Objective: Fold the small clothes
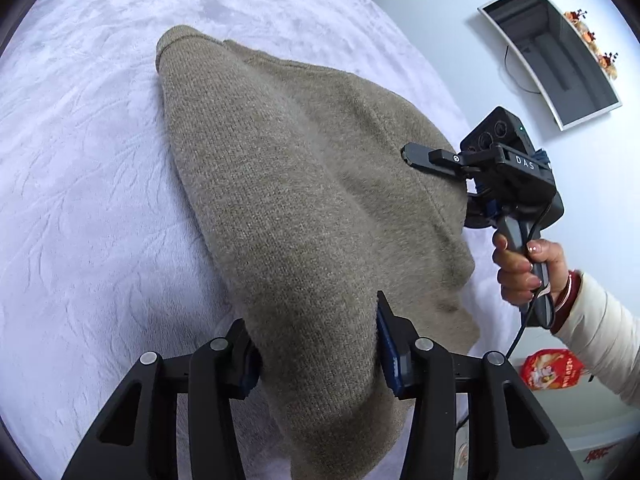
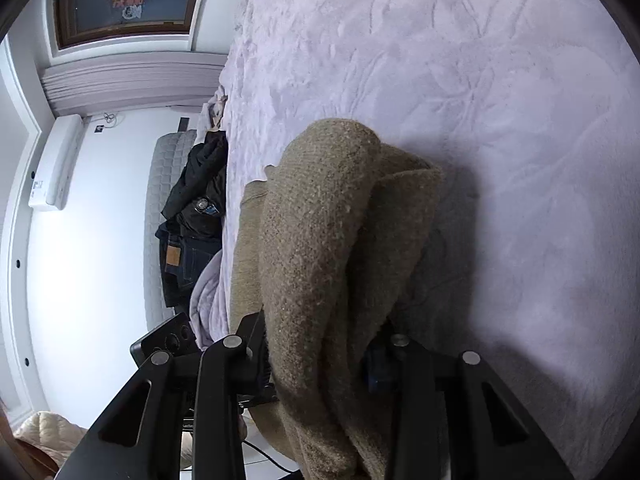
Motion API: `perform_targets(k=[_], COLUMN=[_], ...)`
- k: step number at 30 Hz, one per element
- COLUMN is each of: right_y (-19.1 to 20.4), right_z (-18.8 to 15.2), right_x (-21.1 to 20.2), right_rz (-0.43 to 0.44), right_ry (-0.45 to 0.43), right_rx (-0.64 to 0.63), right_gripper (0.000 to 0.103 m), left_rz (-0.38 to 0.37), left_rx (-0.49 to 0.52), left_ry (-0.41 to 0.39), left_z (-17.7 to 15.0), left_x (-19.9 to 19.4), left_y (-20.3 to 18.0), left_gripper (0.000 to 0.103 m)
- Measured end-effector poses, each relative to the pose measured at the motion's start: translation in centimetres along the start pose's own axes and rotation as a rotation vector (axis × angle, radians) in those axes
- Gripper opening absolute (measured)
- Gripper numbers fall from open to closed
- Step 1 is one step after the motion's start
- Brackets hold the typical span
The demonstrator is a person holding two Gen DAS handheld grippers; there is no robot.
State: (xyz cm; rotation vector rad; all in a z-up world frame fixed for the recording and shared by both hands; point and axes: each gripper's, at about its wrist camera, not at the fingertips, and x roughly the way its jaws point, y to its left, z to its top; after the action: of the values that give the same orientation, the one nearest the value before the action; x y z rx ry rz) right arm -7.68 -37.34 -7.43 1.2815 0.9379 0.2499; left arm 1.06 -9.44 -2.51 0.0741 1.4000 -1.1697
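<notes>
A: What does the garment lie on?

B: A bed [image 1: 88, 168] with a pale lilac plush cover, pressed with a leafy pattern. The brown knitted sweater [image 1: 288, 168] is spread over it, its far cuff or hem end resting on the cover and the near part lifted off.

A: And the tools?

B: The left tool [image 1: 316, 360] is clenched on a thick fold of the sweater, with knit bulging out between its blue pads. The right tool [image 2: 320, 360] is likewise clamped on bunched layers of the sweater, seen close in its own view. From the left view, the right tool sits at the garment's right edge, gripped at the handle by a hand [image 1: 520, 276] in a cream sleeve [image 1: 600, 340].

A: What about the room?

B: White walls. A flat screen [image 1: 556, 60] with a white frame hangs there, and a spray of orange flowers [image 1: 592, 40] sits along its edge. In the right view there is a white air conditioner [image 2: 56, 164], a dark window [image 2: 128, 0] with a wooden frame, a quilted grey headboard [image 2: 160, 200], and dark clothes including jeans [image 2: 188, 256] heaped at the bed's end. A red packet [image 1: 548, 368] lies beyond the bed's edge.
</notes>
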Motion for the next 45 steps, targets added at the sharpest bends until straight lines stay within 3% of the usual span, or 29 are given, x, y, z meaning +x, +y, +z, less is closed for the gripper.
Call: perform_targets(k=[8,16,21,24,27,29,33,35,36,43,44,45], right_y=[5.2,9.0,8.8,7.9,7.1,6.9,8.0,8.3,8.5,10.6,11.1,11.0], right_z=[-3.4,-9.0,-11.6,-12.4,-12.3,-12.0,-12.6,-13.1,-13.2,-16.7,-17.3,-17.9], right_x=[0.0,4.5,8.9,11.3,12.1,12.0,11.6,11.1,10.9,8.7,8.5,8.0], right_rz=[0.045,0.092,0.088,0.018,-0.097,-0.236,-0.464,-0.515,-0.528,-0.641,-0.643,-0.647], right_ry=[-0.006,0.040,0.098,0.136,0.124,0.125,0.122,0.114,0.111,0.099,0.099,0.097], right_rx=[-0.022,-0.051,-0.070,-0.090,-0.127,-0.188,-0.355,-0.367,-0.355,-0.306,-0.290,-0.277], right_gripper=[0.036,0.036,0.036,0.036,0.036,0.037,0.050,0.051,0.051,0.053,0.053,0.054], left_rz=[-0.015,0.079,0.148,0.227,0.232,0.238,0.326,0.367,0.397,0.509,0.525,0.541], left_rx=[0.013,-0.016,-0.081,-0.114,-0.167,-0.165,-0.131,-0.139,-0.142,-0.160,-0.162,-0.163], left_ry=[-0.053,-0.049,-0.032,-0.001,-0.015,-0.030,-0.053,-0.049,-0.051,-0.048,-0.041,-0.031], left_z=[-2.6,-7.8,-12.0,-13.9,-14.8,-15.0,-15.7,-15.9,-15.7,-16.4,-16.4,-16.5], left_x=[-6.4,-11.8,-11.5,-10.4,-10.5,-11.1,-13.6,-14.2,-14.4,-16.2,-16.3,-16.6], left_y=[-1.3,-0.1,1.8,3.6,5.0,4.6,5.2,4.8,4.5,3.9,3.7,3.3], left_gripper=[0.049,0.049,0.049,0.049,0.054,0.054,0.062,0.067,0.075,0.077,0.082,0.096])
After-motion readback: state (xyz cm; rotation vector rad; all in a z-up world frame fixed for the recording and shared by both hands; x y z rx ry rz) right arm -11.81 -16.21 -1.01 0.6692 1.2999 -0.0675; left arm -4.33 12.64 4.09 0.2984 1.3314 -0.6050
